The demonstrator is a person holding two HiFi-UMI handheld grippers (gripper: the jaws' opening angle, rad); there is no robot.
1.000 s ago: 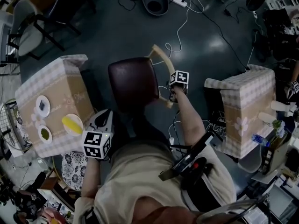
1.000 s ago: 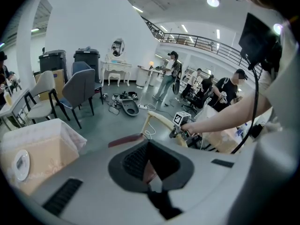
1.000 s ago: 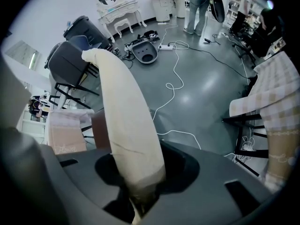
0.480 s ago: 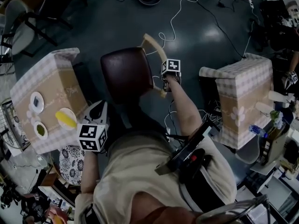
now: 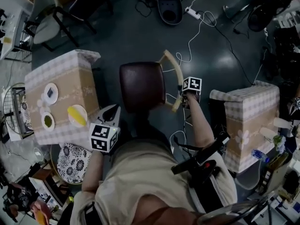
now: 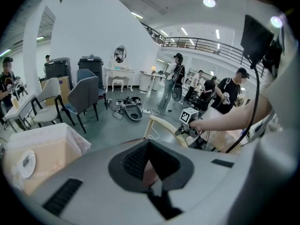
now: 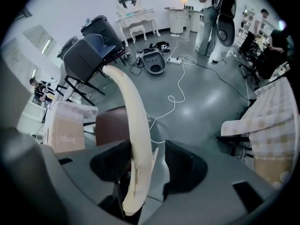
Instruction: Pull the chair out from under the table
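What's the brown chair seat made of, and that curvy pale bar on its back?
Chair seat: probably leather or vinyl over padding. It is dark brown, smooth and slightly shiny.
Back bar: probably light wood with a matte finish. It is cream-coloured and smoothly bent, though painted plastic can't be ruled out.

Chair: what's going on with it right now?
A person works two handheld grippers. The right gripper straddles the pale backrest rail of the chair; its jaws have just been opening and stand apart, not clamping the rail. The left gripper is shut and empty, off to the side. The chair stands on open floor between two cloth-covered tables.
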